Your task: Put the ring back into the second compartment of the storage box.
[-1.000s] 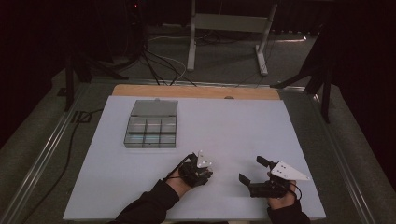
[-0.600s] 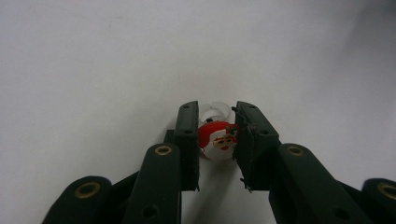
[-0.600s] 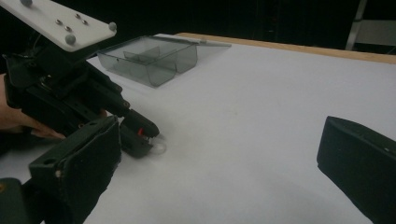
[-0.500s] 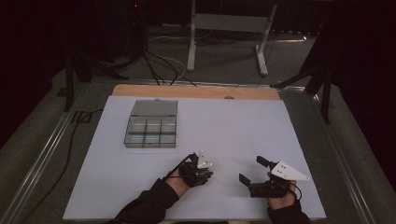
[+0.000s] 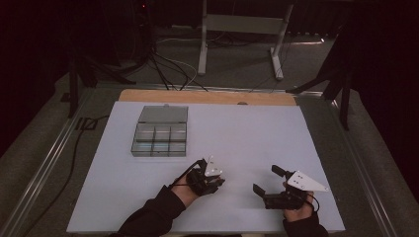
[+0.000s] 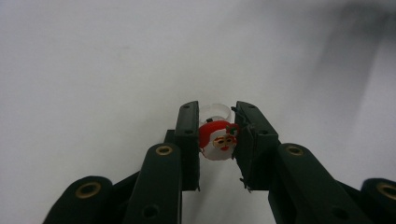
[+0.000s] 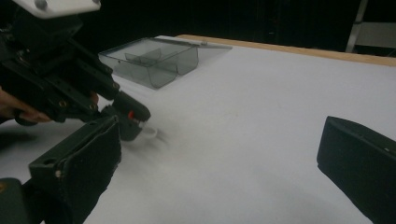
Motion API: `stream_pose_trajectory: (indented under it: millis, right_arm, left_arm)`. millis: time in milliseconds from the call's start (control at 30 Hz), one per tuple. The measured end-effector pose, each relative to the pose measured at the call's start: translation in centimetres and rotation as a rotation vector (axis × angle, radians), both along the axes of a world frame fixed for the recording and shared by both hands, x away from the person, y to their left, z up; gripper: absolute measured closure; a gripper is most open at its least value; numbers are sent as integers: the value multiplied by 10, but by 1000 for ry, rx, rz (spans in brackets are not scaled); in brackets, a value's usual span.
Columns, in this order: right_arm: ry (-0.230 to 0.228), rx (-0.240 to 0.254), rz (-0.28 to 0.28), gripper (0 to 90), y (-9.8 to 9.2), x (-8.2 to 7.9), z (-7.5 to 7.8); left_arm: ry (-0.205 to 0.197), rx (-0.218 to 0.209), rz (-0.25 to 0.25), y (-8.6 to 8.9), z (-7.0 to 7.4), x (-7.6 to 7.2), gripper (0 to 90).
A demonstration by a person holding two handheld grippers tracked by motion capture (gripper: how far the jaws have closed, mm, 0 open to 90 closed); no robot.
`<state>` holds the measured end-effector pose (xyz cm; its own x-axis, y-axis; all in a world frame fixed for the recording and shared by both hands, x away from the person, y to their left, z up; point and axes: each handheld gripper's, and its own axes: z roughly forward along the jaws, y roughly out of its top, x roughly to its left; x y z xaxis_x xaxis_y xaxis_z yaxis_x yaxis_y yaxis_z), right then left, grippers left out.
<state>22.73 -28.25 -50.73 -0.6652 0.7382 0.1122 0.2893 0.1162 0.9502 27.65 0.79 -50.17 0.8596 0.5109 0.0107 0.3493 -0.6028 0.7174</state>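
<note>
1. Low over the white table (image 5: 257, 133), a small Santa-face ring (image 6: 218, 140) — red hat, clear band — sat clamped between the jaws of the left gripper (image 6: 215, 140).
2. Just beside it, the right gripper (image 5: 267, 180) rested near the table's front edge — jaws wide apart, empty.
3. Farther back stood a clear compartment box (image 5: 159, 137), lid open.

Red-and-white Santa ring (image 6: 218, 139), black jaws, white table (image 5: 257, 133)
</note>
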Motion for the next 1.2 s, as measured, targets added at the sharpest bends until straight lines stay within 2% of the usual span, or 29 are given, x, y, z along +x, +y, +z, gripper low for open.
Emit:
stream_pose_trajectory:
  millis: [467, 900, 1200]
  right_arm:
    - [6, -1, 2, 0, 1, 0, -1]
    - [5, -8, 6, 0, 2, 0, -1]
    - [4, -7, 6, 0, 2, 0, -1]
  left_arm:
    - [-21, -15, 17, 13, 13, 6, 730]
    - [-45, -44, 55, 29, 25, 16, 731]
    - [-45, -59, 85, 39, 28, 21, 731]
